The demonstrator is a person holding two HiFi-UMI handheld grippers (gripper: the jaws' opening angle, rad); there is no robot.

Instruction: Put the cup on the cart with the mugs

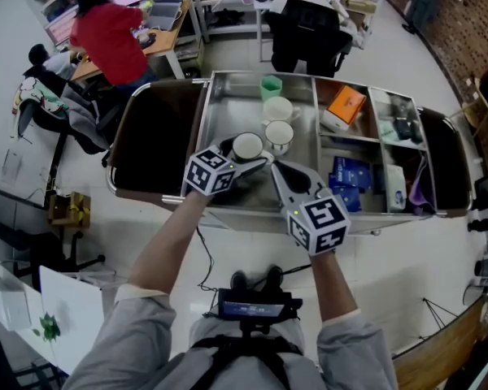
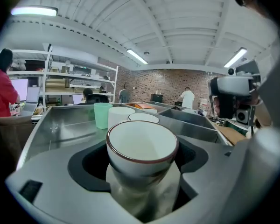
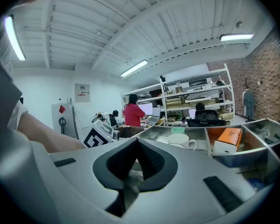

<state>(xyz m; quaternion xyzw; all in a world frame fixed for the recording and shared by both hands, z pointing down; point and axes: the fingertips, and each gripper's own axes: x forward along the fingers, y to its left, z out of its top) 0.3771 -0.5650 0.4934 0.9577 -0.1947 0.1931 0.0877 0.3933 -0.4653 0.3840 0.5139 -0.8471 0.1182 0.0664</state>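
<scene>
White cup (image 2: 142,146), brown-rimmed, upright, clamped between left gripper (image 1: 242,159) jaws over cart (image 1: 228,96) tray; mugs (image 1: 278,135) just beyond, slightly right. Set-down judged short, straight ahead. Right gripper (image 3: 136,162) jaws closed together, empty, alongside.

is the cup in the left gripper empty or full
Empty: the cup, held rim up by the left gripper, shows a bare white inside.

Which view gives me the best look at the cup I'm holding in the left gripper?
The left gripper view: the cup is close and central, held in the left gripper, with its rim and inside clear. The head view shows only its top, small. The right gripper view doesn't show it.
</scene>
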